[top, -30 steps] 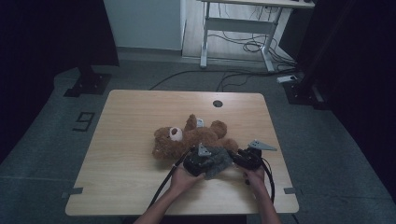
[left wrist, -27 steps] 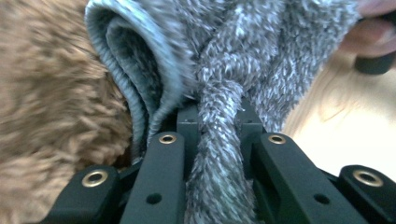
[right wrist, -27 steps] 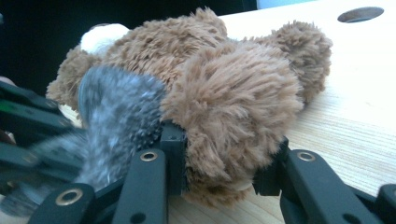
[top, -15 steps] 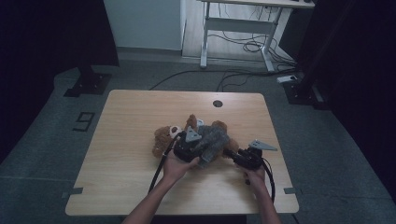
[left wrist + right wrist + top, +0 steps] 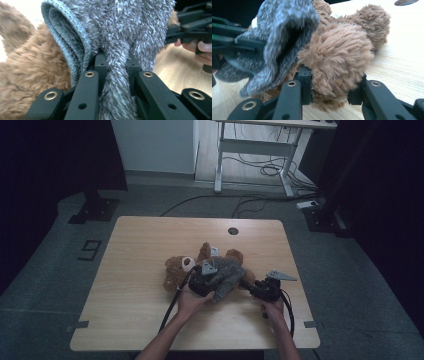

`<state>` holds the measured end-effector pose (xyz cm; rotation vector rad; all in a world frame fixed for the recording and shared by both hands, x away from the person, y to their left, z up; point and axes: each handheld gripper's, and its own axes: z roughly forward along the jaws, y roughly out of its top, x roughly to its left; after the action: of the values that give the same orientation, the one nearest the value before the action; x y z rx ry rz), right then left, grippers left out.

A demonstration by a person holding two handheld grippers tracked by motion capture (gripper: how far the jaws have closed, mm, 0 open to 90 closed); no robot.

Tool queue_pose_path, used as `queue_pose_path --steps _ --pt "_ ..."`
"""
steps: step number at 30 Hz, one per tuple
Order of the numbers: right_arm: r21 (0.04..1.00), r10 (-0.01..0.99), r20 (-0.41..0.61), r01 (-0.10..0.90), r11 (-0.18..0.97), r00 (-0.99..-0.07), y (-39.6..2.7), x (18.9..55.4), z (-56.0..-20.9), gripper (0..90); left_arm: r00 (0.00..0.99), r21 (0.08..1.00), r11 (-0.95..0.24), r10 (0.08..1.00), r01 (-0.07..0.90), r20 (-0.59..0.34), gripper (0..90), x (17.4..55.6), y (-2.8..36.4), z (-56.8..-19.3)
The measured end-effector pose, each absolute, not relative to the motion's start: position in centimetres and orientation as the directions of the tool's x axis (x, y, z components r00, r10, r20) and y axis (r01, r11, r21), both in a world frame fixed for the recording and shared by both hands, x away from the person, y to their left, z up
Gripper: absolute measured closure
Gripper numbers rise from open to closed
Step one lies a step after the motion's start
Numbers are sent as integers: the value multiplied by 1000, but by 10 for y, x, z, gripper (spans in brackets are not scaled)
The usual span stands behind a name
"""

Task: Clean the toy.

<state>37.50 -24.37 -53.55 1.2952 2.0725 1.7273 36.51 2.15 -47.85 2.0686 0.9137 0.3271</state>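
Left gripper (image 5: 116, 75): I had its jaws clenched on a fold of the grey fuzzy garment (image 5: 120, 32), the knit hem curling just beside the left jaw.
Right gripper (image 5: 330, 82): I had it clamped around a brown plush paw of the teddy bear (image 5: 337, 55).
Teddy bear (image 5: 176, 270): it lay on the wooden table (image 5: 140, 250), near the middle, head toward the left.
Garment (image 5: 227, 276): draped over the bear's body, between my two grippers (image 5: 202, 282) (image 5: 262, 290).
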Motion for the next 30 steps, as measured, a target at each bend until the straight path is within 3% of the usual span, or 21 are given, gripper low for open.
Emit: queue_pose_path --steps 3,13,19,24,30 --pt "859 680 394 511 -32 -619 -243 375 -536 642 740 758 -421 662 499 -119 774 359 16 -489" --pt "859 678 397 511 -36 -619 -244 375 -537 638 762 764 -459 645 453 -64 771 343 12 -499" --pt "858 674 405 511 -47 -618 -245 375 -537 636 728 845 -354 683 401 -59 769 343 46 -456" --pt "858 672 407 512 -49 -618 -245 376 -538 636 676 863 -284 732 419 -88 769 353 79 -440" --pt "858 671 407 511 -49 -620 -244 376 -538 636 623 820 -252 767 513 -155 769 367 106 -474"
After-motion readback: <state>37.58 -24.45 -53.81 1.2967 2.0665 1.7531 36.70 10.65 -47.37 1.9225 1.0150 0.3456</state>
